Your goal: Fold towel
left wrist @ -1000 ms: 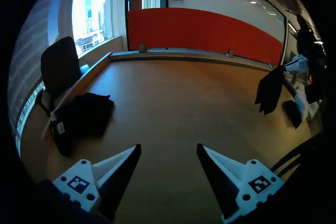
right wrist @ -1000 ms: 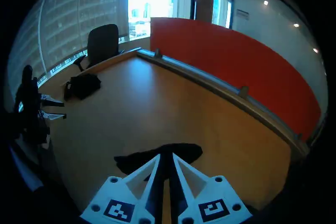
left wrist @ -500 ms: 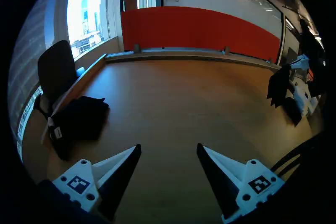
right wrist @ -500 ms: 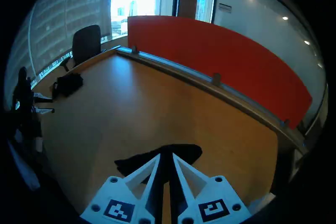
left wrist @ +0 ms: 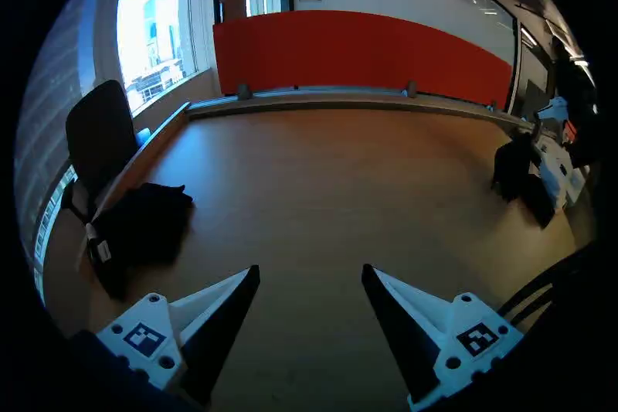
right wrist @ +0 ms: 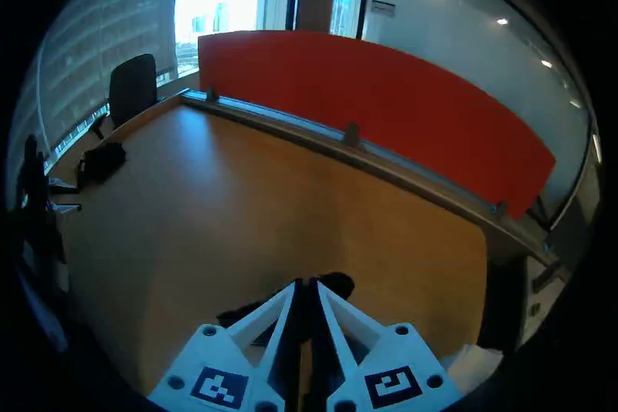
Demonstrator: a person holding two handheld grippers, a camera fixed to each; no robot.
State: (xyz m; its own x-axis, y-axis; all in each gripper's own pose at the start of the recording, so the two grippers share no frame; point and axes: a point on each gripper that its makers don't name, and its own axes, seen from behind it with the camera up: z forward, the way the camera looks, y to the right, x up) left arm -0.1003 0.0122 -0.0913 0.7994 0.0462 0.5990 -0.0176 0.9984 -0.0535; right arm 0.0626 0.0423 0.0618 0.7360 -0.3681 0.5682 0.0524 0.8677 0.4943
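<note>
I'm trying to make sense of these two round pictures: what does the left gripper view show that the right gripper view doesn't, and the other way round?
Left gripper view: the left gripper is open over the bare wooden table, and the dark towel is a small shape far off at the right.

Right gripper view: the right gripper is shut on that towel, which is seen close up bunched at its fingertips.

Both: the table, the red partition behind it, the black chair and a black bundle lying on the table near the chair.
</note>
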